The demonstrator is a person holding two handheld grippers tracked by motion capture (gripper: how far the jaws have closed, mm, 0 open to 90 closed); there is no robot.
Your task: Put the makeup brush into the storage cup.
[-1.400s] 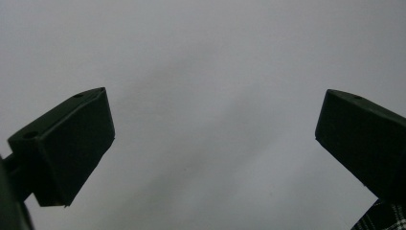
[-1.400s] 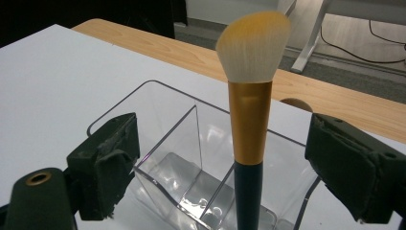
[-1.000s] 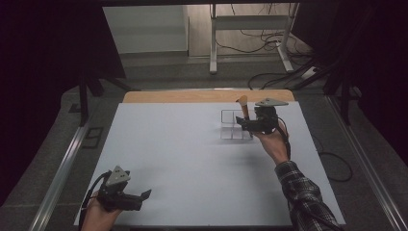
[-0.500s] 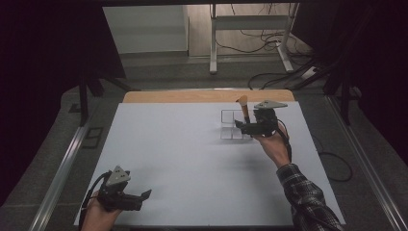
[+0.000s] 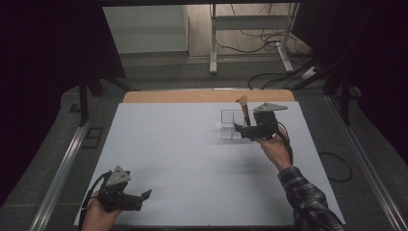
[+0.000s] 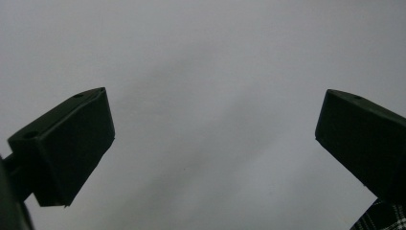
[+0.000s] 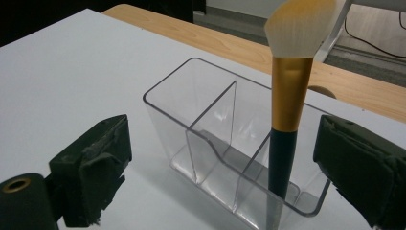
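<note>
Left gripper (image 5: 144,195): parked at the near-left corner of the tabletop (image 5: 183,159), jaws spread wide, nothing between them; the left gripper view shows bare white surface past both jaws. Judgement: idle, best left there, out of the way.
Tabletop: white sheet over a wooden top, wood strip (image 5: 192,96) showing at the far edge; bare apart from the organiser.
Organiser (image 5: 232,126): clear plastic, divided into compartments, standing far right of centre. In the right gripper view (image 7: 210,129) it sits upright, with a tall divider and a lower stepped one.
Brush (image 5: 244,109): makeup brush, dark handle, gold ferrule, pale bristles up. In the right gripper view (image 7: 289,96) it stands nearly upright with the handle end down in the compartment nearest the right jaw, leaning close to that compartment's wall.
Right gripper (image 5: 240,129): at the organiser's right side, jaws spread either side of the box and not touching the brush; nothing held.
Step in hand (judged): brush looks placed, release made, hand now needs to clear.
How to do it well: keep the jaws wide, pull straight back along the gripper's own line, no sideways sweep, since the right jaw is near the handle and the light box would slide or tip easily.
Risk: clipping the ferrule on the way out would topple the brush.
</note>
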